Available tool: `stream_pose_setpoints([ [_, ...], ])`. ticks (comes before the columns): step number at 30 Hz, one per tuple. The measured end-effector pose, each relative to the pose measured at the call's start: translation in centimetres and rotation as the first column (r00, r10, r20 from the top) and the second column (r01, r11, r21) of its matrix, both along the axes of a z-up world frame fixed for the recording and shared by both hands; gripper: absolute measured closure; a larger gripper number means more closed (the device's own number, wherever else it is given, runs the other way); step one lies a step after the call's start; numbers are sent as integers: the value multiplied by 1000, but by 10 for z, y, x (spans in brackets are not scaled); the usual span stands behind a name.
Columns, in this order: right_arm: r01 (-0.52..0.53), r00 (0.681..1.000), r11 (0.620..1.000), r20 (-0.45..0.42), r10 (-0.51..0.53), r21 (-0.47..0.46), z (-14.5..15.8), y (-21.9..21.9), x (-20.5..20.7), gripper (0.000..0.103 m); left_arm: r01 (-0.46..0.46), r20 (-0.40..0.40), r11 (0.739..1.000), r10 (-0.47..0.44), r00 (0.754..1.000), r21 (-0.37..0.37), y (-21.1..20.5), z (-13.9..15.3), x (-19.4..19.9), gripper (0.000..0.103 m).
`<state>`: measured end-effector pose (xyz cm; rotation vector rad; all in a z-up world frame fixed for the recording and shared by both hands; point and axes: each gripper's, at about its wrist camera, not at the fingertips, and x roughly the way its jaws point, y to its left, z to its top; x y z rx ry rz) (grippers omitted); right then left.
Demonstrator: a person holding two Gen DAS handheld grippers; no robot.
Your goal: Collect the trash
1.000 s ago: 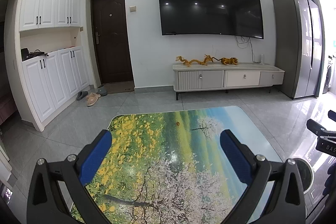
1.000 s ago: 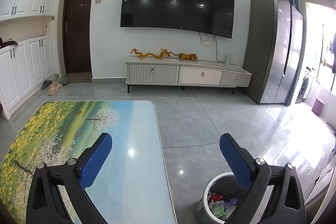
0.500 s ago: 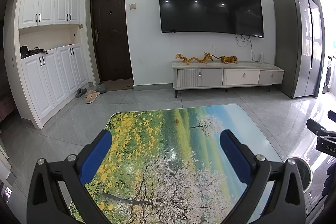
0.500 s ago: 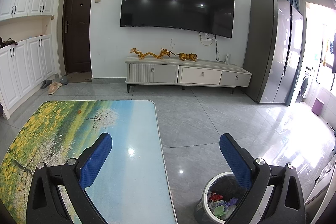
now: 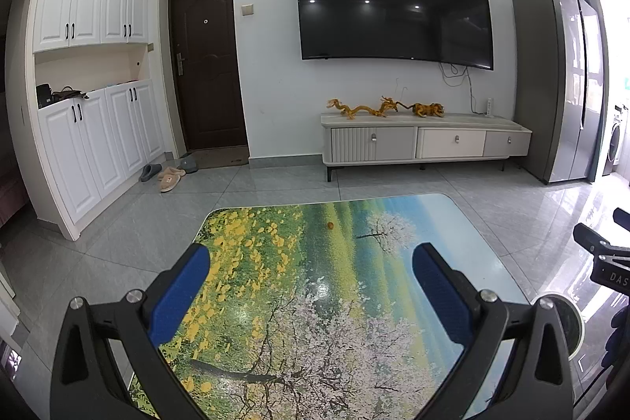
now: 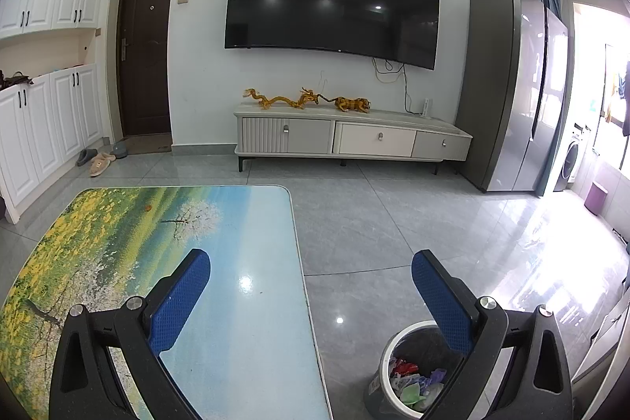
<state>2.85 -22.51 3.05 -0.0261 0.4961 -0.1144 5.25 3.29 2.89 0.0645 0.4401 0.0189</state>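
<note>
Both tongs, left (image 5: 311, 278) and right (image 6: 311, 280), spread, empty; small orange bit (image 5: 330, 224) on desk (image 5: 354, 302) could roll away when pinched; bin (image 6: 397, 345) sits off desk.

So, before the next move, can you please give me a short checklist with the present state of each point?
1. Left gripper open and holding nothing: ok.
2. Right gripper open and holding nothing: ok.
3. Trash bin within view, on the floor to the right of the table: ok.
4. Bin has room for more: cannot tell, wrappers already lie inside and a finger hides part.
5. Trash left on the table: only a small orange-brown bit near the far end; whether it is trash, cannot tell.
6. Path to that bit free of other things: ok.
</note>
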Motion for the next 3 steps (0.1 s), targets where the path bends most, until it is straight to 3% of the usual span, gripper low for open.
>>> stream_pose_setpoints([
  [3,0,1000,1000,-1,0,0,0,0,0,0,0,-2,1000,0,1000,-4,0,-1,0,0],
])
